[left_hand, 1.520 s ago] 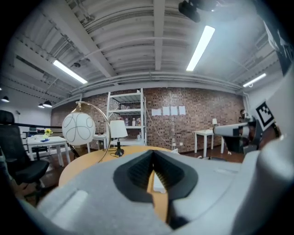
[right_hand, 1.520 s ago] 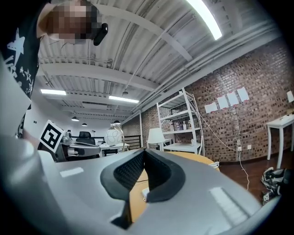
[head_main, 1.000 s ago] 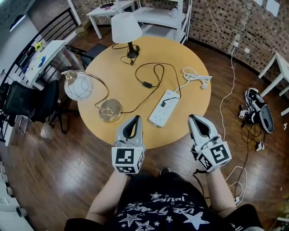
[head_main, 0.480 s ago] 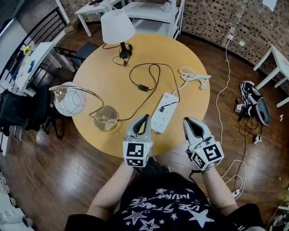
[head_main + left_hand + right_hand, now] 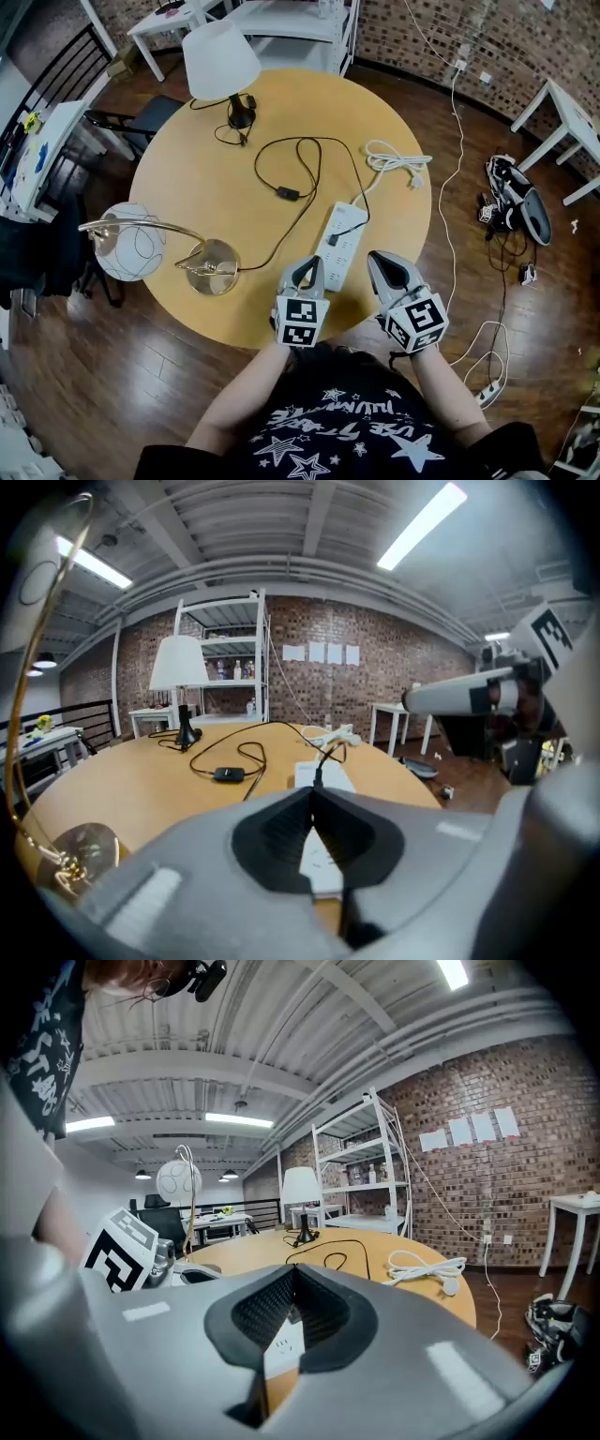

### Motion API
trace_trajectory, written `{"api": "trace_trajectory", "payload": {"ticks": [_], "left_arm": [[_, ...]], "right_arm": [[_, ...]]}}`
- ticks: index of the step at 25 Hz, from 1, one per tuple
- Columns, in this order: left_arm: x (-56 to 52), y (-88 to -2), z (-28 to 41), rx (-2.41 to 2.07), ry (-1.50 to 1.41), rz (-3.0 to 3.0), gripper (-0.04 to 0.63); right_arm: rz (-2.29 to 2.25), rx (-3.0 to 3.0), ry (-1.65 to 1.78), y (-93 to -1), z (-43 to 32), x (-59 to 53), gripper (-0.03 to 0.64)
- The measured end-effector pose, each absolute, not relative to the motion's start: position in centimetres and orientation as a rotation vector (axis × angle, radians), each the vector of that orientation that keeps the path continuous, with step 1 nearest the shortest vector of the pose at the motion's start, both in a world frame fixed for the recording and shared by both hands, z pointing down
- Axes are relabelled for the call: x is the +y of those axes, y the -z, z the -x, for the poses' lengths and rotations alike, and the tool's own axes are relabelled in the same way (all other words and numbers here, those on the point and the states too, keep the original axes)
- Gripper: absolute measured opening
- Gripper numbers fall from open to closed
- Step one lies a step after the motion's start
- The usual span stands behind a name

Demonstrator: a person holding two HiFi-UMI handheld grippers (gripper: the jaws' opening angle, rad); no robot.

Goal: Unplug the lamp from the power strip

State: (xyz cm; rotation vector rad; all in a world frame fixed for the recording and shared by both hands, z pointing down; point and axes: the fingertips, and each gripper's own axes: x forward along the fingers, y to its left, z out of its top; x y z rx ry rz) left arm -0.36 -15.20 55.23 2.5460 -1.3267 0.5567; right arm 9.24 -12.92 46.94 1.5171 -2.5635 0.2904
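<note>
"Where are the tongs?"
"At the round table's (image 5: pixel 197 178) near edge: left gripper (image 5: pixel 307 265) and right gripper (image 5: pixel 379 262), both pressed together, empty."
"And the power strip (image 5: pixel 341 228)?"
"Just beyond their tips: white, oblong, flat, one black plug (image 5: pixel 333 239) in it. Its cord seems to run to the gold lamp (image 5: pixel 214 255) at left."

We see a brick wall (image 5: pixel 422 47) at the back, dark wood plank floor (image 5: pixel 94 375), round wooden table (image 5: pixel 187 159) in the middle, white shelf unit (image 5: pixel 291 19) behind it, white side table (image 5: pixel 562 108) right, ceiling tube lights (image 5: pixel 420 525) on.
</note>
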Motion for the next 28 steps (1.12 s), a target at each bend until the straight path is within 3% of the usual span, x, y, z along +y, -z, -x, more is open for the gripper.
{"api": "trace_trajectory", "payload": {"ticks": [17, 28], "left_arm": [[-16.7, -60.5, -2.1, -1.113, -0.898, -2.501, 0.005], [-16.3, -60.7, -2.1, -1.243, -0.901, -2.570, 0.003]], "right_arm": [[-1.325, -2.441, -0.323, -52.8, -7.1, -15.2, 0.008], [-1.085, -2.422, -0.364, -56.7, -6.2, -16.7, 0.008]]}}
